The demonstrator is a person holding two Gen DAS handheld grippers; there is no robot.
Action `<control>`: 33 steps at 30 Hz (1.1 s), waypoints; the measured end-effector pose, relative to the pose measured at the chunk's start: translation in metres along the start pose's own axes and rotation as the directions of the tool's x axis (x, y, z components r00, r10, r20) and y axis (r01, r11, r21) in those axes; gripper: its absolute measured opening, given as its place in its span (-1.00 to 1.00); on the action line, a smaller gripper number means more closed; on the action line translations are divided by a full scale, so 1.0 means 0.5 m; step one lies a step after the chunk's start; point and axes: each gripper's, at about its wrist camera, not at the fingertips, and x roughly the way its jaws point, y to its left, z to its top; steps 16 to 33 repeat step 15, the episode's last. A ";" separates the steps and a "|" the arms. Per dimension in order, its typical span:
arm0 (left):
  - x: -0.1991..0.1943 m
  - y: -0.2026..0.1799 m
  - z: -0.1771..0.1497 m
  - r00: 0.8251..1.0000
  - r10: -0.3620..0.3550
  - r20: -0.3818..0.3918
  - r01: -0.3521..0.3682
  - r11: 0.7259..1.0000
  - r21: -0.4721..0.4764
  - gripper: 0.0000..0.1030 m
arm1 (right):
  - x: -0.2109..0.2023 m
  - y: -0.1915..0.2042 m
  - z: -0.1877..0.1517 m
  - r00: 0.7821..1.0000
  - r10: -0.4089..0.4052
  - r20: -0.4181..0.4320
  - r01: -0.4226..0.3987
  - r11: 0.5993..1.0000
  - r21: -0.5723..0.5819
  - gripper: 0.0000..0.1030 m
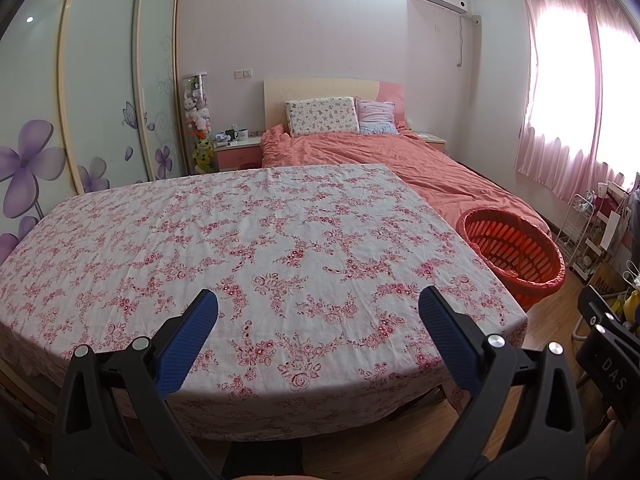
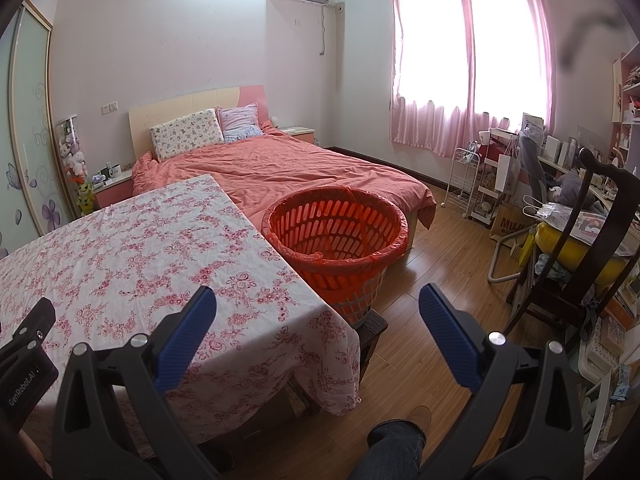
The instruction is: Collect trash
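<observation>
Gaping jaws, both grippers | right view only: basket (image 2: 336,236) on stool (image 2: 374,326)

Left gripper (image 1: 318,312) fingers (image 1: 188,344) spread above floral tablecloth (image 1: 256,240); orange basket (image 1: 516,252) beside table.

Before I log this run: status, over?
Left gripper open, empty. Right gripper open, empty. No trash visible on floral tablecloth. Lined orange basket beside table, unobstructed.

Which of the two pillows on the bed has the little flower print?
The bigger cream pillow, nearer the wardrobe side; the pillow beside it is pink-striped.
</observation>
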 end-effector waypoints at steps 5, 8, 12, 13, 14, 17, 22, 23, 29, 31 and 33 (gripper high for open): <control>-0.001 0.001 -0.002 1.000 0.002 0.001 -0.002 1.000 0.002 0.93 | 0.000 0.000 0.000 1.000 0.000 -0.001 0.000 1.000 0.000 0.92; -0.001 0.002 -0.003 1.000 0.003 0.001 -0.003 1.000 0.001 0.93 | -0.001 0.000 0.001 1.000 0.000 -0.001 0.000 1.000 0.001 0.92; 0.001 0.004 -0.004 1.000 -0.001 -0.006 0.001 1.000 -0.003 0.93 | 0.000 0.000 0.001 1.000 0.000 -0.001 0.000 1.000 0.001 0.92; 0.000 0.006 -0.005 1.000 -0.002 -0.008 0.002 1.000 -0.005 0.93 | 0.000 0.000 0.001 1.000 0.000 -0.001 0.000 1.000 0.001 0.92; 0.001 0.006 -0.006 1.000 -0.002 -0.009 0.002 1.000 -0.005 0.93 | 0.000 0.000 0.001 1.000 0.000 -0.001 0.000 1.000 0.001 0.92; 0.000 0.007 -0.006 1.000 -0.002 -0.009 0.002 1.000 -0.005 0.93 | -0.001 0.000 0.002 1.000 0.000 -0.001 0.000 1.000 0.001 0.92; 0.000 0.007 -0.006 1.000 -0.002 -0.009 0.002 1.000 -0.005 0.93 | -0.001 0.000 0.002 1.000 0.000 -0.001 0.000 1.000 0.001 0.92; 0.000 0.007 -0.006 1.000 -0.002 -0.009 0.002 1.000 -0.005 0.93 | -0.001 0.000 0.002 1.000 0.000 -0.001 0.000 1.000 0.001 0.92; 0.000 0.007 -0.006 1.000 -0.002 -0.009 0.002 1.000 -0.005 0.93 | -0.001 0.000 0.002 1.000 0.000 -0.001 0.000 1.000 0.001 0.92; 0.000 0.007 -0.006 1.000 -0.002 -0.009 0.002 1.000 -0.005 0.93 | -0.001 0.000 0.002 1.000 0.000 -0.001 0.000 1.000 0.001 0.92; 0.000 0.007 -0.006 1.000 -0.002 -0.009 0.002 1.000 -0.005 0.93 | -0.001 0.000 0.002 1.000 0.000 -0.001 0.000 1.000 0.001 0.92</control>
